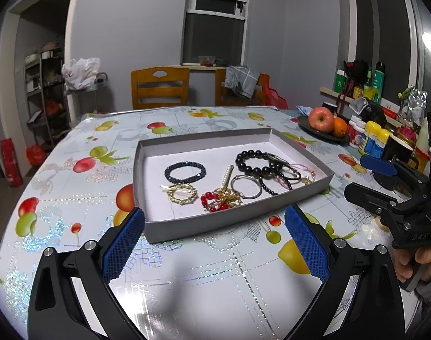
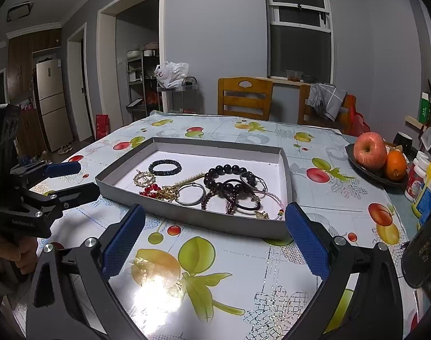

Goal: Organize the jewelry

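Left wrist view: both tongs, left (image 1: 214,243) and right (image 2: 214,243), gape wide and empty short of the tray (image 1: 300,195) on the table (image 1: 73,192), jewelry (image 1: 232,181) heaped inside; tangled pieces want single-strand pinching.

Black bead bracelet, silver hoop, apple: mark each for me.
black bead bracelet (image 1: 251,162): left wrist view, on its beads at the left of the loop.
silver hoop (image 2: 190,195): right wrist view, on its left rim.
apple (image 2: 369,150): right wrist view, middle of its red skin.
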Demonstrator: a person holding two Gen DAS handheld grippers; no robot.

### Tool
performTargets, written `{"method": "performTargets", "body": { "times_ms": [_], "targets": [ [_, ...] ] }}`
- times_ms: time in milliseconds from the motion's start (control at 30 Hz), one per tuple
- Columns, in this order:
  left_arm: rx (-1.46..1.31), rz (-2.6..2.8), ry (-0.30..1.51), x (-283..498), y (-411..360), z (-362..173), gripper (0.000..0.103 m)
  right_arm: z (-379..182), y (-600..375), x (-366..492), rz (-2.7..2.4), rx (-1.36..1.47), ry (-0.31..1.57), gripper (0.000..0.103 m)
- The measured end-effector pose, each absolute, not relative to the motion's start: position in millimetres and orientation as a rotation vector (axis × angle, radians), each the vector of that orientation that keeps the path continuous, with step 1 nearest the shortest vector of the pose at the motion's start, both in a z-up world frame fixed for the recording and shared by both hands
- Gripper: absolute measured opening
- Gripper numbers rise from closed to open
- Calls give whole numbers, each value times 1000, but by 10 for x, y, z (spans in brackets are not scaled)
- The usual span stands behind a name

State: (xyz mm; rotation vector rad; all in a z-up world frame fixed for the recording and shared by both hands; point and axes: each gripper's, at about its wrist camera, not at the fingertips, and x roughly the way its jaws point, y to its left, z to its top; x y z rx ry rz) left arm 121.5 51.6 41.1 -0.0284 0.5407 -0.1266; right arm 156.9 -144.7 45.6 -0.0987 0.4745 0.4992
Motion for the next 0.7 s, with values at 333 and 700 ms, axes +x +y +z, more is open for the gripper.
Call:
{"method": "performTargets", "body": {
  "times_ms": [333,700],
  "targets": [
    [-23,-126,537,1211,515,416,98,452,-1455,1578,497,-98,474,97],
    [-17,-127,534,1206,513,427,98,454,-1453,1581,496,-98,476,97]
  ]
}}
